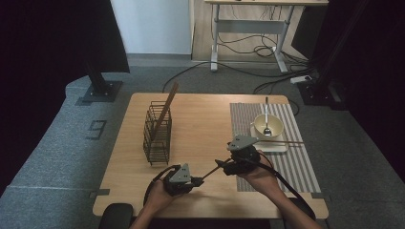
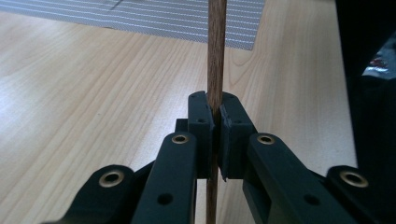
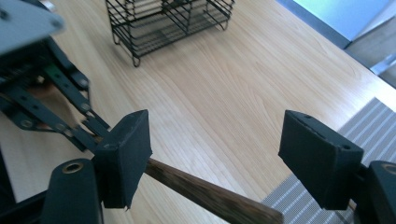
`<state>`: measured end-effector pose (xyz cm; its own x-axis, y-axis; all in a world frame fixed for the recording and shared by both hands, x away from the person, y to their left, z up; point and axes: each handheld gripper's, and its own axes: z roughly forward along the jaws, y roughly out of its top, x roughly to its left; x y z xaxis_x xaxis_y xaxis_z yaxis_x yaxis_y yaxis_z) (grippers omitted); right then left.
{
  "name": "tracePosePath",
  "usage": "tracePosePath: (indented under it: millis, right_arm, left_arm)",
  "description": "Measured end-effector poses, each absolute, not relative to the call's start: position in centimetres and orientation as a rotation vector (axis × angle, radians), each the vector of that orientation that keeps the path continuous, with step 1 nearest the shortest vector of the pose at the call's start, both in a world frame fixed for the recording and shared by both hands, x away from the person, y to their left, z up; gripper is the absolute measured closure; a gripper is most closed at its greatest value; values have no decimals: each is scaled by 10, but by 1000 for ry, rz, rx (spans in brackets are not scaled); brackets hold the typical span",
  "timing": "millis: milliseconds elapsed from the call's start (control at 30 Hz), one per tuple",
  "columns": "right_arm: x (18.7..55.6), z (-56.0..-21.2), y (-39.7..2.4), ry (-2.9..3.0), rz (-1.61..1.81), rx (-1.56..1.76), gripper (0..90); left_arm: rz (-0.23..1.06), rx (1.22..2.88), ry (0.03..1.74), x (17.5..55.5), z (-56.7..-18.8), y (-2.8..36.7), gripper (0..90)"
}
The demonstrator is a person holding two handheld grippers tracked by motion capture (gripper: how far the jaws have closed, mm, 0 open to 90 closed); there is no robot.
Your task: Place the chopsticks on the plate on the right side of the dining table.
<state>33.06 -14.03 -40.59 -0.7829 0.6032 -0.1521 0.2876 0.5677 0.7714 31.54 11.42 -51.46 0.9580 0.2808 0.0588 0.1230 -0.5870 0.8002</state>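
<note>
Left gripper view: your left gripper [image 2: 213, 123] is clamping the thin brown wooden chopstick [image 2: 216, 51] near the black wire basket [image 1: 157, 133]; right gripper [image 3: 215, 158] jaws are standing open around it, handover seemingly done. Next, carry it basketward.

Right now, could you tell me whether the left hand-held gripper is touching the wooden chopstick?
Touching: the left gripper view shows the left hand-held gripper clamped shut on the wooden chopstick.
</note>
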Motion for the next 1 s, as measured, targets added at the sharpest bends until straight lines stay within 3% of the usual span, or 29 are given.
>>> tracePosePath:
  millis: [467, 800, 1000]
  right_arm:
    - [347, -438, -166, 2421, 1012, 854, 251]
    - [342, -438, -165, 2563, 1018, 767, 165]
    - [333, -452, -155, 2677, 949, 666, 205]
  left_arm:
    - [232, 2181, 288, 316, -511, 120, 843]
    - [170, 2259, 267, 318, -517, 115, 845]
    - [139, 2288, 256, 317, -519, 112, 845]
